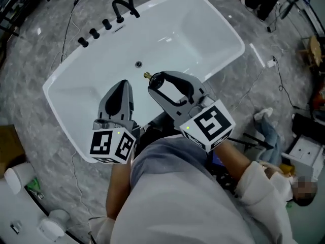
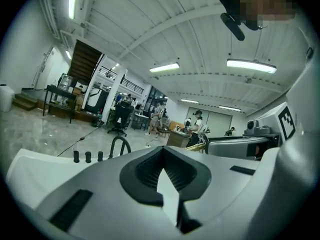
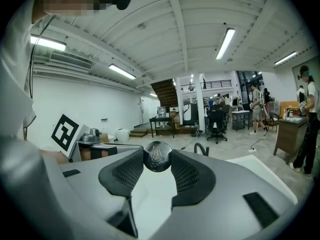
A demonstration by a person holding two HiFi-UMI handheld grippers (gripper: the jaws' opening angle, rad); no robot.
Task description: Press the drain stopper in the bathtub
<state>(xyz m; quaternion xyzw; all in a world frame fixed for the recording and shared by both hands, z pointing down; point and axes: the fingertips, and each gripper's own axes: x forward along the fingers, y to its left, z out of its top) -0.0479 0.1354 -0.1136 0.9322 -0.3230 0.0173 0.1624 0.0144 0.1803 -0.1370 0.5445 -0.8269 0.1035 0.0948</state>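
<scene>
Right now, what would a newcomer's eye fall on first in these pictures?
A big white bathtub fills the head view, standing on a grey floor, with black tap fittings on its far rim. Above it the right gripper pinches a round metal drain stopper at its jaw tips, while the left gripper beside it is shut and empty.

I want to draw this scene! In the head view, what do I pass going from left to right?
Cardboard box → left gripper → drain hole → drain stopper, pinched in the tips of the right gripper.
</scene>
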